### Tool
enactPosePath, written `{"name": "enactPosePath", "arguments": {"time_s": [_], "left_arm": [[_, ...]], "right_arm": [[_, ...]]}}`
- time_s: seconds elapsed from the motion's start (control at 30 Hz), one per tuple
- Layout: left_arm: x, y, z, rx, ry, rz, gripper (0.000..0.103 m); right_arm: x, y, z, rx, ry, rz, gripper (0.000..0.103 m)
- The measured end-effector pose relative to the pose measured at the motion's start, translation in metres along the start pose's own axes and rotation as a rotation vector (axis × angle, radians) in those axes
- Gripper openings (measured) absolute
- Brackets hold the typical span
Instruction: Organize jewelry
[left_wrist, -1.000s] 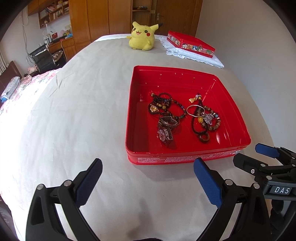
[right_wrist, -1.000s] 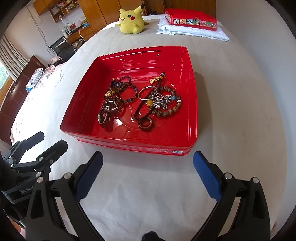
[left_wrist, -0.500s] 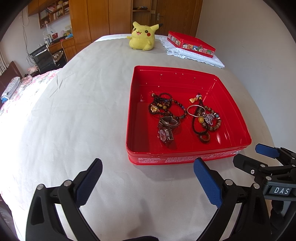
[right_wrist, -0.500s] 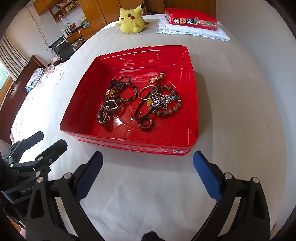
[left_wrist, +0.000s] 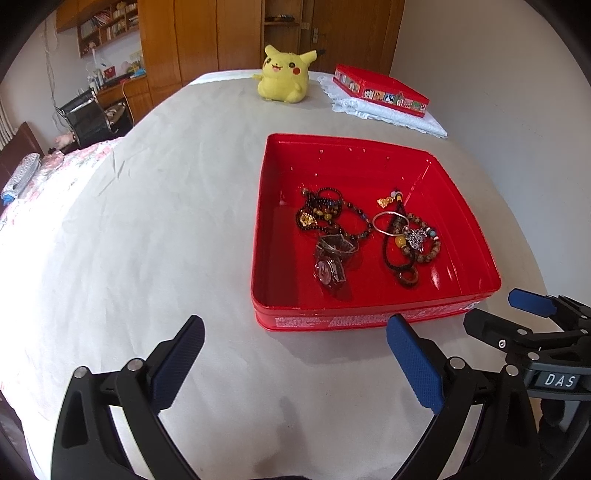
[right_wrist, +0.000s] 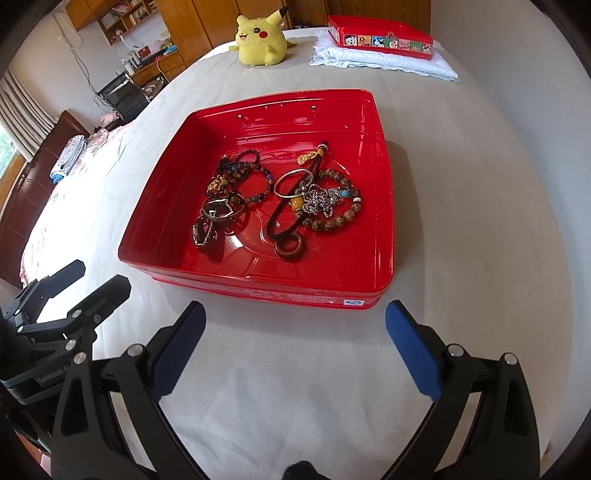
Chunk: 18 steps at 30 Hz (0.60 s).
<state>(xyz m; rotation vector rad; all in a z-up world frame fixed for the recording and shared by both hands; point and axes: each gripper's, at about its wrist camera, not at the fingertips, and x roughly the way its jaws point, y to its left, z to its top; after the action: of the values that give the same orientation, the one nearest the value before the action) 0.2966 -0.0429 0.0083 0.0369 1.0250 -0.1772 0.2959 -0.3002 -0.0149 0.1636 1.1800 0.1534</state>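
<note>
A shallow red tray (left_wrist: 373, 319) (right_wrist: 258, 291) lies on a white bedsheet and holds a tangle of jewelry: dark bead bracelets (left_wrist: 325, 214) (right_wrist: 240, 177), a wristwatch (left_wrist: 328, 271) (right_wrist: 208, 232), a silver bangle (left_wrist: 388, 223) (right_wrist: 293, 182), a brown bead bracelet (right_wrist: 340, 218) and a black cord with a ring pendant (left_wrist: 406, 278) (right_wrist: 290, 247). My left gripper (left_wrist: 295, 354) is open and empty, in front of the tray's near left corner. My right gripper (right_wrist: 295, 339) is open and empty, just before the tray's near edge. Each gripper also shows in the other's view: the right (left_wrist: 517, 317), the left (right_wrist: 74, 284).
A yellow Pikachu plush (left_wrist: 284, 74) (right_wrist: 260, 35) sits at the far end of the bed. A red lidded box (left_wrist: 380, 90) (right_wrist: 380, 35) rests on a white lace cloth (left_wrist: 384, 114) at the far right. A chair and wooden shelves stand beyond the bed's left side.
</note>
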Motion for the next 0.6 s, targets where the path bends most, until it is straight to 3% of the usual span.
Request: {"name": "enactPosePath", "arguments": {"time_s": [0.6], "left_arm": [[-0.0006,0.0,-0.0001,-0.004,0.0,0.007,0.099]], "right_arm": [[0.0007,-0.0002,-0.0001,-0.001,0.0,-0.002,0.097]]}}
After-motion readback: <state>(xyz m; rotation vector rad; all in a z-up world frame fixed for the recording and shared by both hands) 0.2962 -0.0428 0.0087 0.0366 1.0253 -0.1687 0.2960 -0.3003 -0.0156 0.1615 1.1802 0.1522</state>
